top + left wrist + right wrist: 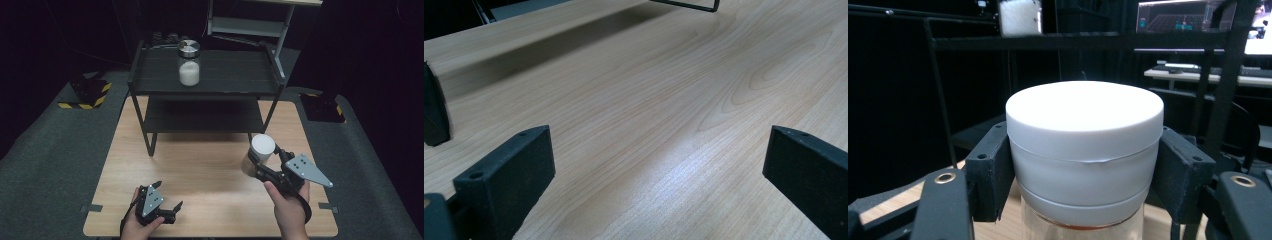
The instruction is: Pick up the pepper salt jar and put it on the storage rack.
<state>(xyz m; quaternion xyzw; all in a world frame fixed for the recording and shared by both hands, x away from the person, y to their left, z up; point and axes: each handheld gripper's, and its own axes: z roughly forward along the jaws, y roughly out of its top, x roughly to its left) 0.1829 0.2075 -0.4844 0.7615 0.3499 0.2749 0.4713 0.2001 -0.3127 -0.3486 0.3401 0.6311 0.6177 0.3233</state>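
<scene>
My right gripper (260, 159) is shut on a clear jar with a white lid (262, 148), held above the wooden table (200, 170) at its right side. In the right gripper view both jaws press on the white lid (1084, 120) from either side, and the glass below it has a brownish tint. My left gripper (167, 200) rests low at the table's front left, open with nothing between its jaws; its view (659, 175) looks along bare wood. A second jar (189, 62), with a metal lid and white powder inside, stands on the top shelf of the black rack (150, 80).
The black two-shelf rack (205, 117) stands across the far half of the table, its legs reaching the wood. A grey metal frame (250, 25) stands behind it. Dark carpet (55, 145) surrounds the table, with yellow-black striped blocks (87, 92) at both sides.
</scene>
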